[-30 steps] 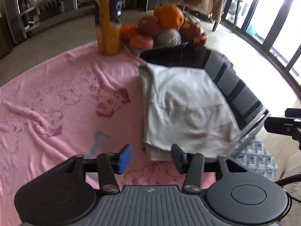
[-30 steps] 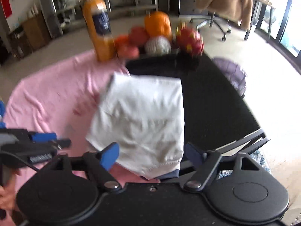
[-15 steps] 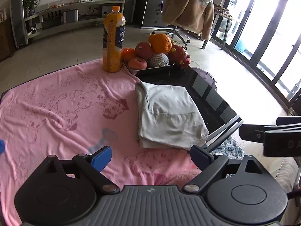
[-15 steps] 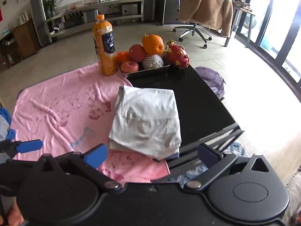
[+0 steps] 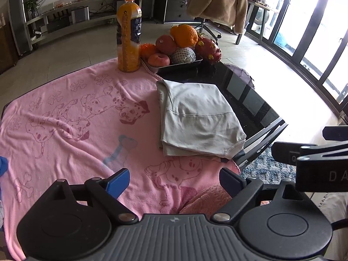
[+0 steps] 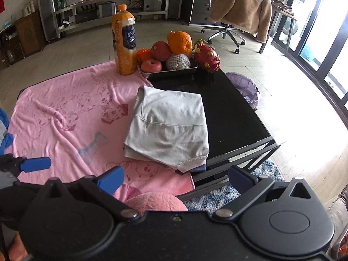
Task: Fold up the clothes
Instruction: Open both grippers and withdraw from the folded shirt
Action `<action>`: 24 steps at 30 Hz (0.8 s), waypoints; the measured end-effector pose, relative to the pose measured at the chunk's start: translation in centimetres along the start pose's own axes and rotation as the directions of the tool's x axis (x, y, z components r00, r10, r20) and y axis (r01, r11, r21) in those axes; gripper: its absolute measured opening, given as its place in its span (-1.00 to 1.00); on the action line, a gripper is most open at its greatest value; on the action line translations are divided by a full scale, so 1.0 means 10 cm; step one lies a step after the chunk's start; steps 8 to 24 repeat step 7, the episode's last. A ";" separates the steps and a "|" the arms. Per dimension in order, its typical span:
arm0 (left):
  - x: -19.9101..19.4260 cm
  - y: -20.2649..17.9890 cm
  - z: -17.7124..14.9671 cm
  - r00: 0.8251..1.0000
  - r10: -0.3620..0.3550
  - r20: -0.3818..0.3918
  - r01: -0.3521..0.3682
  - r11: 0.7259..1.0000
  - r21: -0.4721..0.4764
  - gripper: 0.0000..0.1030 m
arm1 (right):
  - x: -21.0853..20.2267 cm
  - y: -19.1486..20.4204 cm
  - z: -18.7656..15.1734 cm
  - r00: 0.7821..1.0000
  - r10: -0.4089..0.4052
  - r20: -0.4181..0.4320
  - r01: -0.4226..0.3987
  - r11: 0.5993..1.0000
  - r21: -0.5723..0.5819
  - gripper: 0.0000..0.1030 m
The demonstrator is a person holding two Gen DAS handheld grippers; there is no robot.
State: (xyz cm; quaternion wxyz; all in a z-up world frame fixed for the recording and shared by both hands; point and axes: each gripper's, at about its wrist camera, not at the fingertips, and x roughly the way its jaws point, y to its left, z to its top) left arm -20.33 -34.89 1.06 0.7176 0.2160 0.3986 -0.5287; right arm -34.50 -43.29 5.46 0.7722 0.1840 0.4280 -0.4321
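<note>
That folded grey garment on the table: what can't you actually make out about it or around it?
- Folded grey garment: inner layers hidden by its top layer, both views.
- Dark blue piece beneath: mostly covered.
- Juice bottle label: too small.
- Blue cloth: cut off, left edge.

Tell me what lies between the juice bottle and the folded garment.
Only bare pink blanket lies between the juice bottle and the folded garment, with the fruit tray off to the side. Both wrist views show it.
</note>
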 end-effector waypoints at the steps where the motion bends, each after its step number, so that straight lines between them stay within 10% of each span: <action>1: 0.01 0.00 0.00 1.000 0.007 0.001 -0.007 1.000 0.002 0.77 | 0.01 0.00 0.00 1.000 -0.001 -0.001 0.001 1.000 0.000 1.00; 24: 0.05 0.03 0.00 1.000 0.011 -0.002 -0.012 1.000 -0.023 0.79 | 0.03 -0.02 -0.01 1.000 0.004 0.002 -0.004 1.000 0.016 1.00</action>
